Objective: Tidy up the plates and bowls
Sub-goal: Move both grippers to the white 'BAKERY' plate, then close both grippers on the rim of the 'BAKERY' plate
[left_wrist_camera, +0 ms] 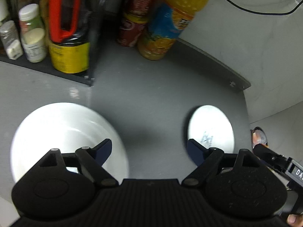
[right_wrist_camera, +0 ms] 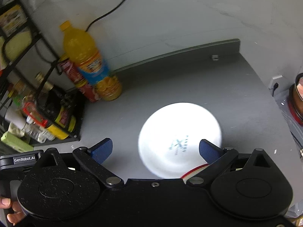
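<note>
My right tool (right_wrist_camera: 155,151) is wide open over the upside-down white bowl (right_wrist_camera: 180,138), which looks hard, slippery and breakable, so I should pinch its rim.

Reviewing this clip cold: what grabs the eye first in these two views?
Two glaring white dishes on the grey counter: a large plate at the left and an upside-down bowl showing its maker's mark at the right. Next comes the orange juice bottle at the back wall. Both the left gripper and right gripper are open.
</note>
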`<state>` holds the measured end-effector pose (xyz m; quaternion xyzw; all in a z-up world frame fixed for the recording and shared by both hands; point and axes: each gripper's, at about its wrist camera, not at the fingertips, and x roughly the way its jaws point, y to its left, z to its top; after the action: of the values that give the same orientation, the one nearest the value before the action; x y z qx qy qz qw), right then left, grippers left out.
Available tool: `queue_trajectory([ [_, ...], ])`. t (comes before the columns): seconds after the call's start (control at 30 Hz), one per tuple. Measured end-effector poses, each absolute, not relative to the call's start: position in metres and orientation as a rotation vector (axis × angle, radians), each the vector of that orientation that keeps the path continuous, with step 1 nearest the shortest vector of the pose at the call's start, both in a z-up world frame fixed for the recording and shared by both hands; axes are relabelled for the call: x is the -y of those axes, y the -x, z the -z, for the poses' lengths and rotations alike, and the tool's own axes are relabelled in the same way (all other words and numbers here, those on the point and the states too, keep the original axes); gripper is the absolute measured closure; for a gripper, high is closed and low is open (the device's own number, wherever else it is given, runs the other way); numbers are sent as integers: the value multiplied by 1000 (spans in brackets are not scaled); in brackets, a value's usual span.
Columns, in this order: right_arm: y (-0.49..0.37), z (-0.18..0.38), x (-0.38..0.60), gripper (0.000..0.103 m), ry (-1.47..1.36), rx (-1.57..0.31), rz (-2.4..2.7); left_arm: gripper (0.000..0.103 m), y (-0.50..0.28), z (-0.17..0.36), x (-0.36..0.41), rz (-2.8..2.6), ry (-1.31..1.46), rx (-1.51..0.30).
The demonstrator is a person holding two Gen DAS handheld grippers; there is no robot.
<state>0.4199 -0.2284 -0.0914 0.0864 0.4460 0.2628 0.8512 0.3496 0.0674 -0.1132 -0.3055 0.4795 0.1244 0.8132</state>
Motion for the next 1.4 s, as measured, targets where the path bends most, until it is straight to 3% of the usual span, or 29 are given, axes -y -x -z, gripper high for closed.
queue_trajectory([
  [0.13,-436,97,241,9,-184,-956,-540,19,-369,119,-53,-240,671,-1023],
  [0.33,-467,116,253,26,-178,-1026,-512,23,-390,140,-38,-225,748,-1033],
  [0.7,-516,150,250,51,-89,-1151,-522,50,-417,190,-21,-227,916,-1053],
  [0.87,-534,167,245,53,-38,-1202,-527,61,-422,210,-17,-250,976,-1055],
  [1.1,-549,188,238,63,-20,-1283,-559,74,-433,227,-12,-257,1021,-1068],
  [1.27,-554,199,233,67,-7,-1324,-589,78,-441,234,-6,-279,989,-1080],
  [1.4,-556,211,231,70,-7,-1362,-605,90,-445,242,-3,-272,1011,-1098],
])
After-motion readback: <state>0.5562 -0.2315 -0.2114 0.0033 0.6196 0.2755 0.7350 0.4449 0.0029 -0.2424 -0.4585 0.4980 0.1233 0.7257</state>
